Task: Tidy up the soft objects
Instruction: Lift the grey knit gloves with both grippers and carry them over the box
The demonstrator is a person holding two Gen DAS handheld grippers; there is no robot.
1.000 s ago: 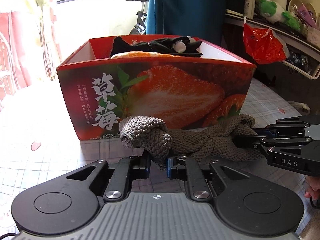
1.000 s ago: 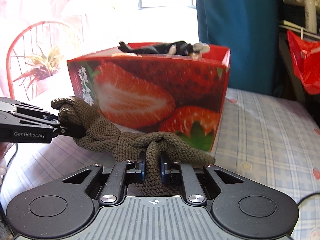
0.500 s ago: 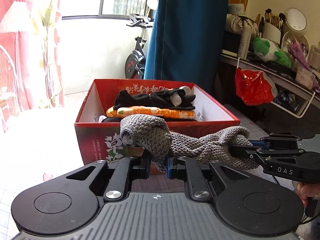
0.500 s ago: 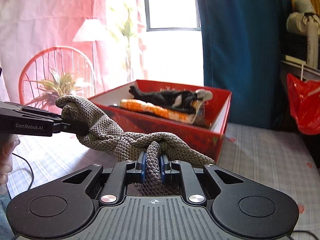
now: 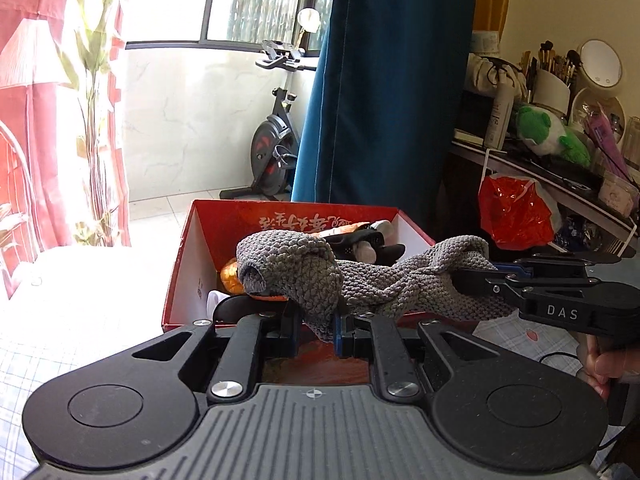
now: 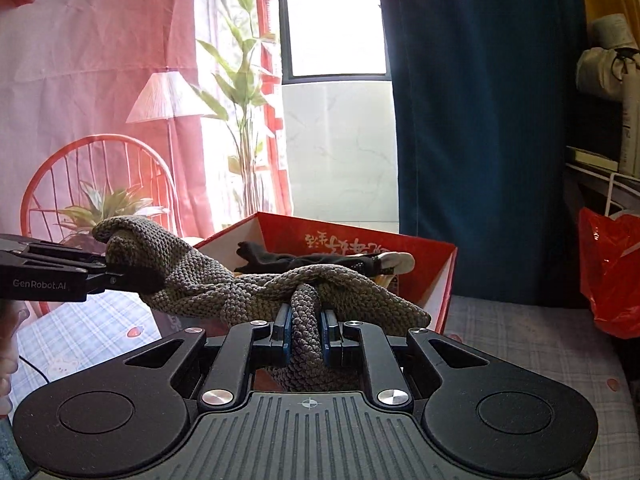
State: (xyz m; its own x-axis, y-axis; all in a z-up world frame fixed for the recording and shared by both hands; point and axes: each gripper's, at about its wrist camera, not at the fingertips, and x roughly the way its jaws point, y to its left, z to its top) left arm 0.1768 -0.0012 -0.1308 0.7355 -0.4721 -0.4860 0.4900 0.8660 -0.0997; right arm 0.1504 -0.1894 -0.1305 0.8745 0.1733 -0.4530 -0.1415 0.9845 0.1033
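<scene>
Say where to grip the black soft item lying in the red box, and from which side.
Grip the black soft item at mid-body, from above, jaws across its narrow width. It lies long and flat on top of the pile, and the red box walls block side approaches. Both grippers, left and right, are shut on the grey knitted cloth.

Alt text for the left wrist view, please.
Left gripper and right gripper each clamp an end of a twisted grey knitted cloth, held above an open red box containing black and orange soft items.
</scene>
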